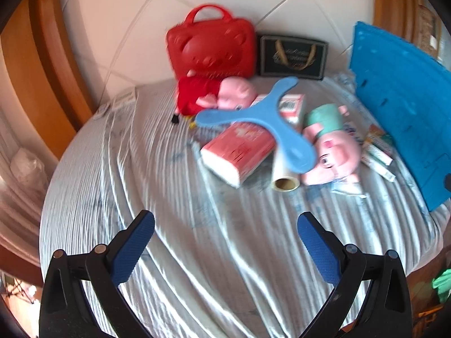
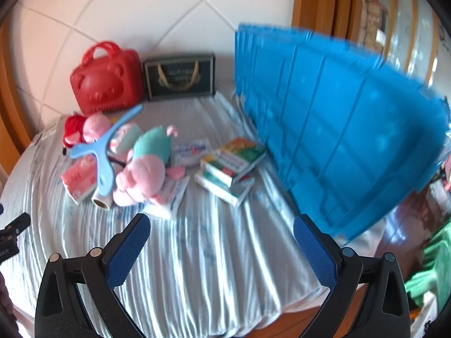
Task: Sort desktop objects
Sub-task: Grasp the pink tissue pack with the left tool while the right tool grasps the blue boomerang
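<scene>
A pile of objects lies on a cloth-covered table (image 1: 197, 253). A blue three-armed boomerang (image 1: 262, 118) rests on a red tissue pack (image 1: 239, 152) and a roll of film (image 1: 284, 177). A pink pig plush in a green top (image 1: 332, 149) lies to its right, and a pig plush in red (image 1: 214, 95) at the back. Medicine boxes (image 2: 234, 166) are stacked right of the green-top pig (image 2: 146, 166). My left gripper (image 1: 225, 233) is open and empty, short of the pile. My right gripper (image 2: 221, 233) is open and empty above bare cloth.
A red bear-face case (image 1: 211, 45) and a dark gift bag (image 1: 293, 56) stand against the tiled wall. A large blue plastic crate (image 2: 338, 129) stands at the table's right side, also in the left wrist view (image 1: 400, 107). Wooden door frames flank the wall.
</scene>
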